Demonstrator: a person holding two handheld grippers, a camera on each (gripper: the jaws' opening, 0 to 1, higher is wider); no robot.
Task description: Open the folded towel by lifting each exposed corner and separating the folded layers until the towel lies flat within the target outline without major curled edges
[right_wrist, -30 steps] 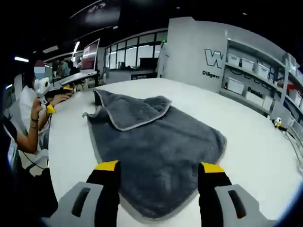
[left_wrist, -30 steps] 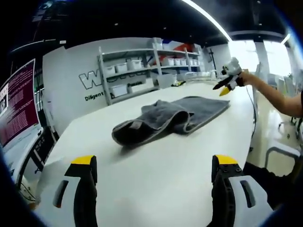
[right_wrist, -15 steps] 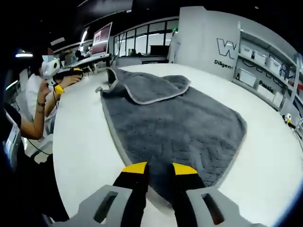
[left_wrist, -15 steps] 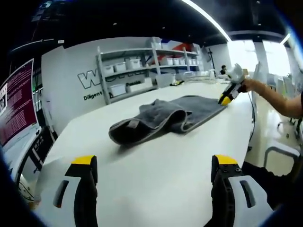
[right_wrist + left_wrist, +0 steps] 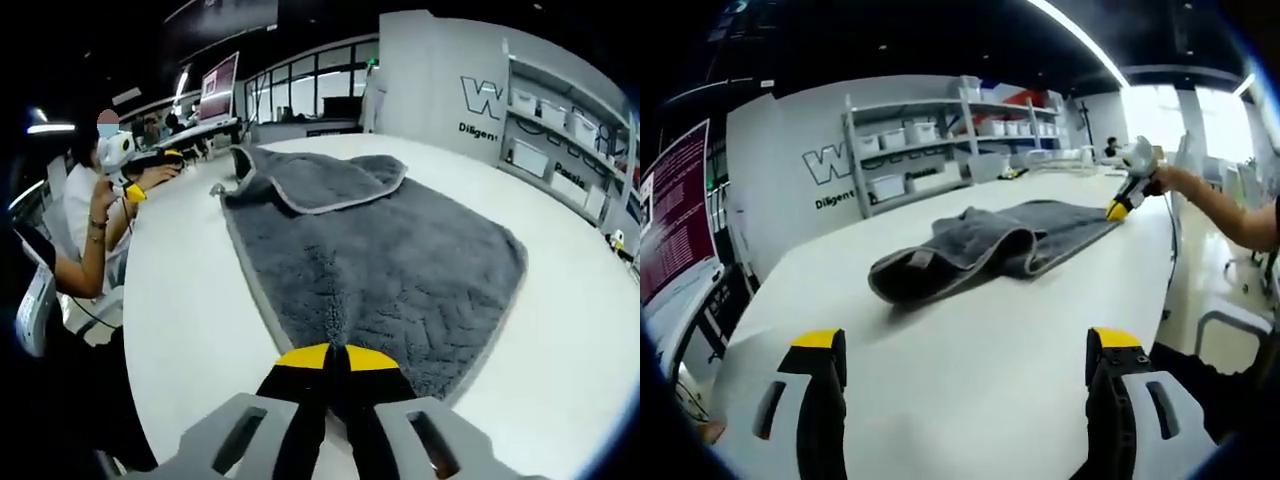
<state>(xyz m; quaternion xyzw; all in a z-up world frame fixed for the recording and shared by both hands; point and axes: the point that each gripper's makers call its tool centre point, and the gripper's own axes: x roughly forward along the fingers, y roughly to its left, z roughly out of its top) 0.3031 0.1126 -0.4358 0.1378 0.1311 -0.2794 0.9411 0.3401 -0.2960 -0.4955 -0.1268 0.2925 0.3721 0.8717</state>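
Note:
A grey towel [image 5: 980, 245] lies on the white table [image 5: 970, 350], its near end folded over into a thick roll. My left gripper [image 5: 968, 345] is open, low over bare table and well short of the towel. In the right gripper view the towel [image 5: 400, 250] spreads out ahead, with a folded flap [image 5: 320, 180] at its far end. My right gripper [image 5: 330, 352] is shut on the towel's near edge, close to a corner. It also appears in the left gripper view as the right gripper [image 5: 1125, 198] at the towel's far corner. A person's hand holds the left gripper [image 5: 125, 170] beyond the table's left edge.
Metal shelves [image 5: 930, 150] with white bins stand against the lettered wall behind the table. A large screen [image 5: 675, 220] is at the left. The person's forearm [image 5: 1225, 210] reaches in from the right. The table edge [image 5: 140, 330] runs close on the left.
My right gripper's jaws went from wide open to shut on the towel's near edge as it moved lower and closer. The left gripper stayed open and hardly moved.

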